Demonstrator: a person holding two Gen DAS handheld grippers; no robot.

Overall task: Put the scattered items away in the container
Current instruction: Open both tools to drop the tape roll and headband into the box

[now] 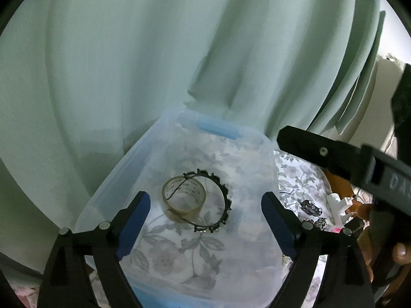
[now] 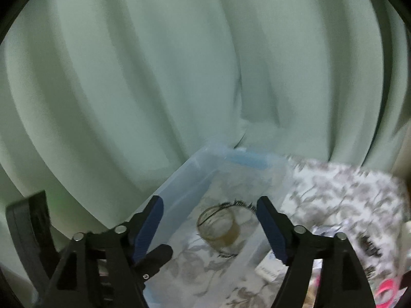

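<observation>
Blue ribbed pads (image 1: 133, 220) line the two black fingers of the left tool (image 1: 205, 222), which stand spread wide with nothing between them, hanging over the open container (image 1: 108, 179). That container is a translucent plastic tub with rounded corners and a pale blue handle clip (image 1: 217, 128) on its far rim; the flowered cloth (image 1: 298, 177) beneath shows through its floor in grey leaves and blossoms. Inside, a roll of clear tape (image 1: 183, 197) with a yellowish tint stands tilted on its edge, and a thin black headband (image 1: 221, 200) with a toothed, beaded outer edge curves round it on the right, one wire end crossing the roll's opening.

Right of the tub, on the same cloth, lie small scattered things: a black-and-white spotted piece (image 1: 312, 208) and white plastic bits (image 1: 339, 205), too small to name. The right tool (image 2: 208, 224) also has its blue-padded fingers spread and empty, held above the tub's near left part; in the left wrist view one of its black arms (image 1: 321, 151) reaches in from the right. Its own view is blurred, with the tape roll and headband dim in the tub and a pink object (image 2: 388, 288) at the near right. Pale green curtain (image 1: 179, 38) hangs in soft folds behind.
</observation>
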